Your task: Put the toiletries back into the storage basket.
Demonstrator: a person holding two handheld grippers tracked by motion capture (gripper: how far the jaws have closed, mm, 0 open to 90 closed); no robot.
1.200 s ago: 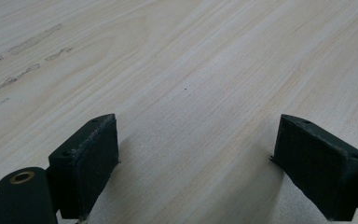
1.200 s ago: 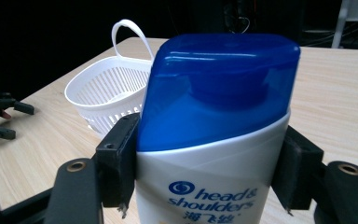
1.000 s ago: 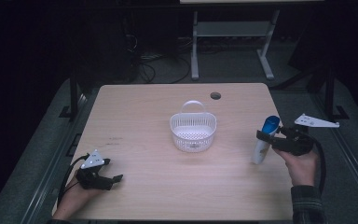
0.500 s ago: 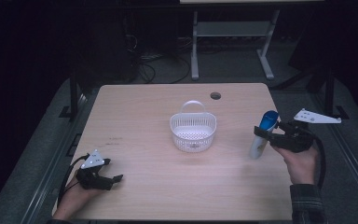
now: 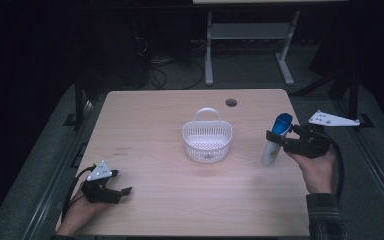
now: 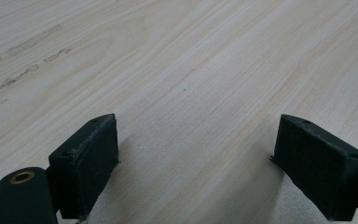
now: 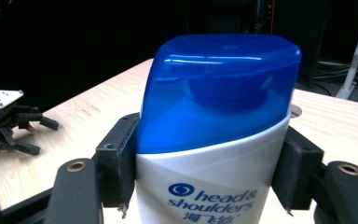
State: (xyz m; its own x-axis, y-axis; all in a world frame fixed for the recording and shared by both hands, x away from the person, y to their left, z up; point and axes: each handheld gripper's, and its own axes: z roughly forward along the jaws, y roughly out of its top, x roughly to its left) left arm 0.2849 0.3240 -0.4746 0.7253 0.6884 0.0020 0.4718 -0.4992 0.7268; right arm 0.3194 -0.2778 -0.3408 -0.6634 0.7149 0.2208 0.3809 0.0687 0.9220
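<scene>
Your right gripper [image 5: 276,139] is clamped on the white Head & Shoulders bottle [image 5: 275,140], held at the table's [image 5: 150,130] right side beside the white basket [image 5: 207,138]. Your left gripper [image 5: 122,193] rests at the near left corner, jaws apart and empty.

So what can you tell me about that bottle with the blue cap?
The shampoo bottle is white plastic with a glossy, translucent blue cap, closed, and blue "head & shoulders" lettering on its front. The right gripper clamps it from both sides, just below the cap. In the high view it tilts slightly, cap uppermost, near the table's right edge, right of the white basket, apart from it.
</scene>
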